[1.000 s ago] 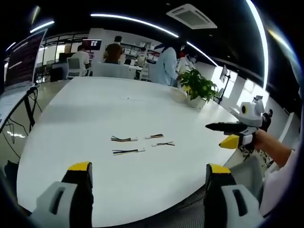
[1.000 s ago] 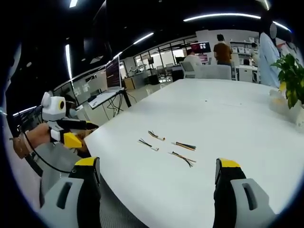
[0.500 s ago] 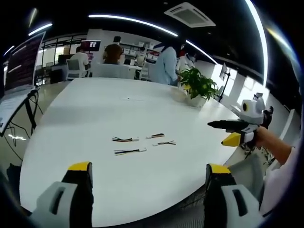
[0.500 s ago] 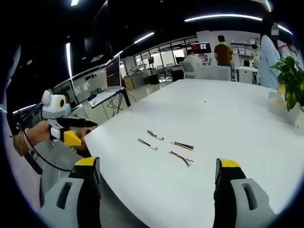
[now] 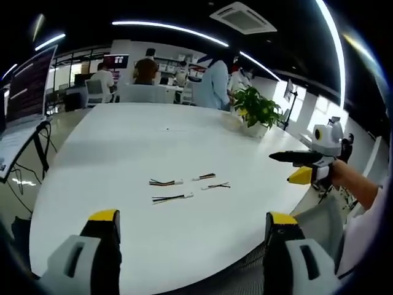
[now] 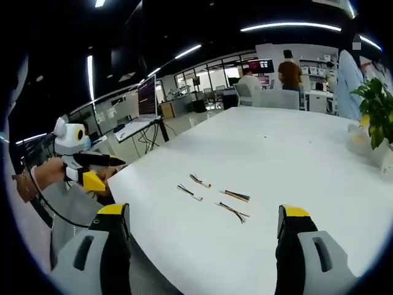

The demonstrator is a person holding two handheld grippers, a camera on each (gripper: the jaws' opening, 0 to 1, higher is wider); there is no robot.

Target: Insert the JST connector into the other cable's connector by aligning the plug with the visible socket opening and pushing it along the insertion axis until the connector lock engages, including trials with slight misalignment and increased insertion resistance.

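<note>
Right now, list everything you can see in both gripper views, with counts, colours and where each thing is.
cables: four short ones, dark and coloured wires with pale connector ends, lying apart mid-table.
table: one, white, large, running across both views.
potted plant: one, green leaves in a pale pot, at the table's far edge.
monitor: one, dark screen with text, beside the table.
people: several, standing or seated beyond the table's far end.
ceiling lights: long white strips overhead.
left gripper: grey with yellow-tipped jaws, spread wide, holding nothing, short of the cables.
right gripper: same colours, jaws spread wide, holding nothing.
hand: one, gripping the left gripper's handle.
</note>
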